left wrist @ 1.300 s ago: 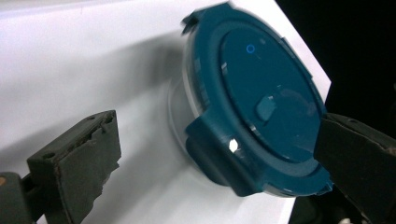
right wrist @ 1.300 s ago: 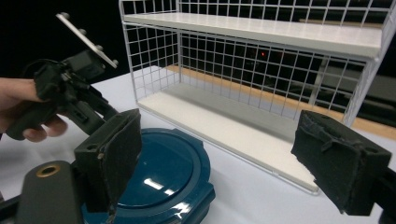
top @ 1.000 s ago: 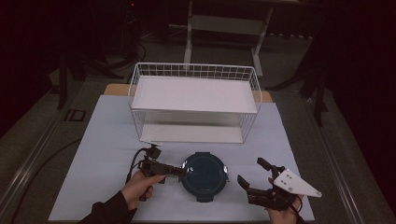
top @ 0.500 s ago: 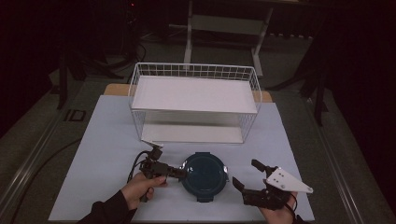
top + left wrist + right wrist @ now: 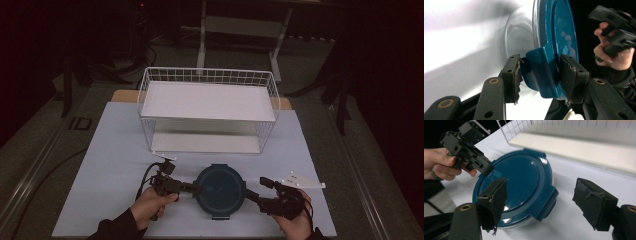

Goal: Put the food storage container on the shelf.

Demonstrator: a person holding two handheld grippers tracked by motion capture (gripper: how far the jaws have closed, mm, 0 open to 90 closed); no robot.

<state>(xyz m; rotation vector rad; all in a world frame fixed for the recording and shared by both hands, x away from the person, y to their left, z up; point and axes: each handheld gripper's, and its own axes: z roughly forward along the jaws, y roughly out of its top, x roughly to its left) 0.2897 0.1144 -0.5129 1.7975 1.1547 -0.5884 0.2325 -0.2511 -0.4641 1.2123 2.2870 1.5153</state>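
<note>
A round clear container with a dark teal lid sits on the pale mat near the front edge. My left gripper reaches in from the left, and in the left gripper view its jaws are pressed on both sides of the lid's teal latch tab. My right gripper is at the container's right side, open wide. In the right gripper view another latch tab lies between its spread jaws without touching them. The lid is closed on the container.
A white wire rack with two white shelves stands behind the container, across the middle of the mat. The mat's front edge runs just under both hands. Dark floor and stand legs lie beyond the table.
My right gripper has moved left and in toward the container's right side, its jaws now around the tab. The left gripper has stayed at the left tab.
</note>
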